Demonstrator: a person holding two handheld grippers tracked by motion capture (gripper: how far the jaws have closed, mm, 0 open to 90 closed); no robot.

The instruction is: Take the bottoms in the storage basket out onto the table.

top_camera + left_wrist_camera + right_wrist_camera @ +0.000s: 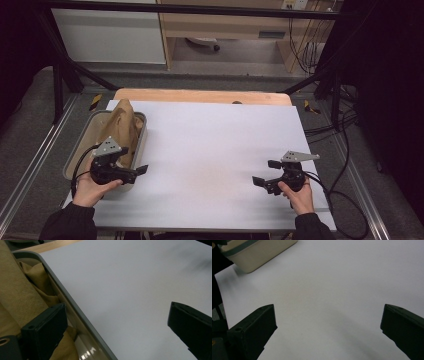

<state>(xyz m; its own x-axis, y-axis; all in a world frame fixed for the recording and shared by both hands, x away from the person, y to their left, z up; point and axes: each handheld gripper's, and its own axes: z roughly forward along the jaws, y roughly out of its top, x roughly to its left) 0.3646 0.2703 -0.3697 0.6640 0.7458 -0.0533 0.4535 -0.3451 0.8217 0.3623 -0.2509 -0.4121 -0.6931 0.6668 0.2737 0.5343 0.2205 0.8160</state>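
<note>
- Tan, coarse-woven cloth (120,127) sat bunched in the grey-rimmed, cream-walled oblong tub (141,145) at the left edge of the white-covered tabletop (210,150); part of it stood up in a peak above the rim, which I judged made it an easy thing to pinch without reaching deep.
- I had my left gripper (141,170) hovering at the tub's near right corner, its jaws spread wide and holding nothing. In the left gripper view one jaw hung over the cloth (22,295) inside the tub and the other over the bare white sheet, so the tub's grey rim (75,312) ran between them. That straddle looked to me like an approach not yet settled: the gripper would need to shift further over the tub before closing on fabric alone.
- My right gripper (265,172) rested well apart, near the right front corner of the tabletop, jaws likewise parted and empty. I took that as a waiting post, kept clear so it would not crowd the left one.
- From the right gripper view the tub (259,252) showed far off across open white sheet, with nothing between the jaws.
- Middle of the tabletop lay open, probably where the cloth was meant to come out and be spread.
</note>
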